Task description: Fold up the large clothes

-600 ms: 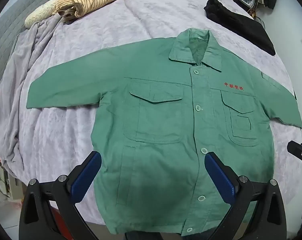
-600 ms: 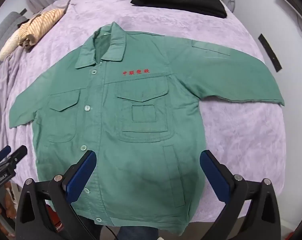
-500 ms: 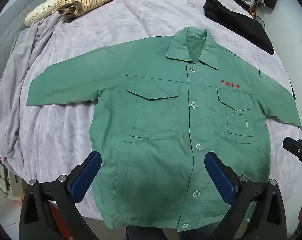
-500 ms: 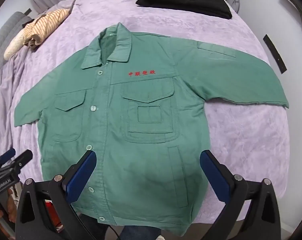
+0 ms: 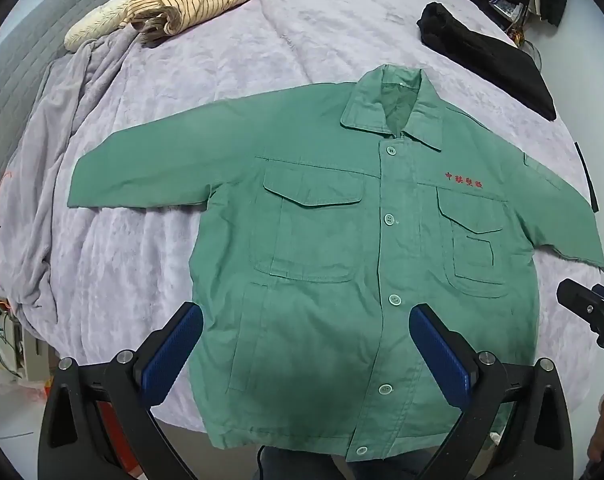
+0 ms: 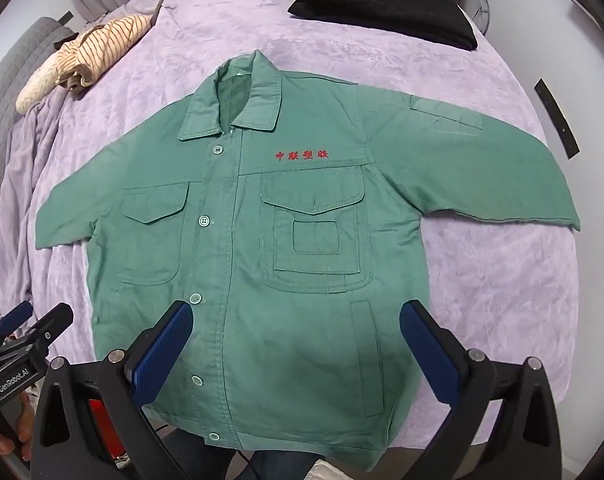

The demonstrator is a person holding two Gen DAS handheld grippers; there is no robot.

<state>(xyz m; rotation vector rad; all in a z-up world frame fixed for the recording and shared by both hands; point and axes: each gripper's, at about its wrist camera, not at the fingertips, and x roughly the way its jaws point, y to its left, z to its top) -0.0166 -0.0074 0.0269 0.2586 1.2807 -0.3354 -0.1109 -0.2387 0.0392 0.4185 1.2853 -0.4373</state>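
Note:
A green work jacket point(image 5: 342, 260) point(image 6: 286, 256) lies flat and buttoned on the bed, face up, collar far, both sleeves spread sideways, red lettering on the chest. My left gripper point(image 5: 302, 344) hangs above the jacket's lower left half, wide open, nothing between its blue pads. My right gripper point(image 6: 298, 340) hovers over the lower right half near the hem, also wide open and holding nothing. Each gripper shows at the edge of the other's view: the right gripper point(image 5: 594, 312), the left gripper point(image 6: 18, 344).
A lilac plush blanket point(image 6: 482, 280) covers the bed. Folded black clothing point(image 6: 382, 8) lies at the far right, a striped beige garment point(image 5: 182, 0) at the far left by a grey headboard point(image 5: 18, 64). The bed's near edge is just below the hem; floor clutter point(image 5: 2, 332) at left.
Both views have shifted slightly; the jacket sits a little lower and nearer in frame. The jacket itself has not moved and both grippers stay open.

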